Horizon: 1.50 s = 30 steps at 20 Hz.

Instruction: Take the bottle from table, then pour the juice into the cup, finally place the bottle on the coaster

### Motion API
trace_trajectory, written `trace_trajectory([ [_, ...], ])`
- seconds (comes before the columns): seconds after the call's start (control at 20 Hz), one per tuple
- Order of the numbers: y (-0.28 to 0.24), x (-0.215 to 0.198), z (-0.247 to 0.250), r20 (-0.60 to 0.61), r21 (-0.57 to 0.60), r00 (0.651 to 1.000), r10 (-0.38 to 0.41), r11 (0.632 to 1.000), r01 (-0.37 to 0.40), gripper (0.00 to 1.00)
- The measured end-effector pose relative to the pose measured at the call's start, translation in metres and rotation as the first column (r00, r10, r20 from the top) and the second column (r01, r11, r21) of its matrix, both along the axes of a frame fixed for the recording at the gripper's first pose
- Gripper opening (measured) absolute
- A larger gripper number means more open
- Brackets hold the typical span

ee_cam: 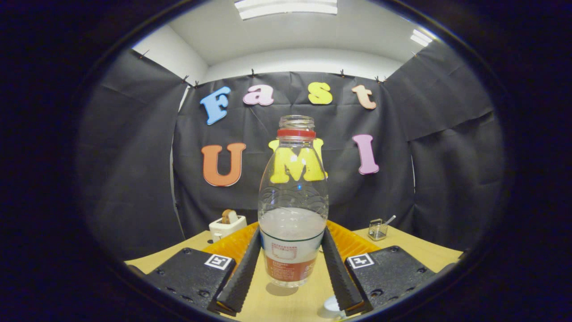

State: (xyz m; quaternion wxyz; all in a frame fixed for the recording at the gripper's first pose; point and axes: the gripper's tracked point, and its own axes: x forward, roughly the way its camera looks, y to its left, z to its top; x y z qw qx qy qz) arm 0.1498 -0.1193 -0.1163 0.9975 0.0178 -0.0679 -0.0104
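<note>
A clear plastic bottle stands upright between my fingers, uncapped, with a red neck ring, a red and white label and pale juice filling its lower part. My gripper is shut on it: the left finger and the right finger press its sides at label height. Its base is at or just above the wooden table, with a small shadow below. A white rounded object, perhaps the cup's rim, peeks out beside the right finger's base.
An orange ridged mat lies on the table behind the bottle. A white toaster with a slice of bread stands at the back left. A small wire basket sits at the back right.
</note>
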Motion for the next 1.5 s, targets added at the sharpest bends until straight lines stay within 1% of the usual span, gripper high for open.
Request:
trace_trajectory([
  [0.1, -0.001, 0.014, -0.016, -0.013, -0.016, 0.999, -0.029, 0.999, 0.029, 0.8],
  [0.25, 0.006, 0.033, -0.041, -0.035, -0.046, 0.998, -0.053, 0.998, 0.052, 0.79],
  [0.5, 0.021, 0.07, -0.086, -0.067, -0.045, 0.997, -0.04, 0.998, 0.037, 0.8],
  [0.6, 0.023, 0.086, -0.111, -0.092, -0.05, 0.995, -0.043, 0.998, 0.039, 0.8],
  [0.75, 0.023, 0.104, -0.134, -0.112, -0.059, 0.992, -0.05, 0.997, 0.043, 0.81],
  [0.9, 0.021, 0.115, -0.147, -0.106, -0.048, 0.993, -0.044, 0.998, 0.04, 0.8],
  [1.0, 0.02, 0.12, -0.153, -0.103, -0.064, 0.994, -0.042, 0.997, 0.036, 0.8],
  [1.05, 0.018, 0.122, -0.155, -0.099, -0.058, 0.994, -0.047, 0.997, 0.041, 0.8],
  [1.2, 0.026, 0.133, -0.175, -0.129, -0.016, 0.991, -0.021, 1.0, 0.019, 0.81],
  [1.3, 0.034, 0.138, -0.184, -0.141, -0.031, 0.99, 0.0, 1.0, -0.004, 0.81],
  [1.5, 0.039, 0.146, -0.194, -0.155, -0.055, 0.988, 0.006, 0.998, -0.014, 0.82],
])
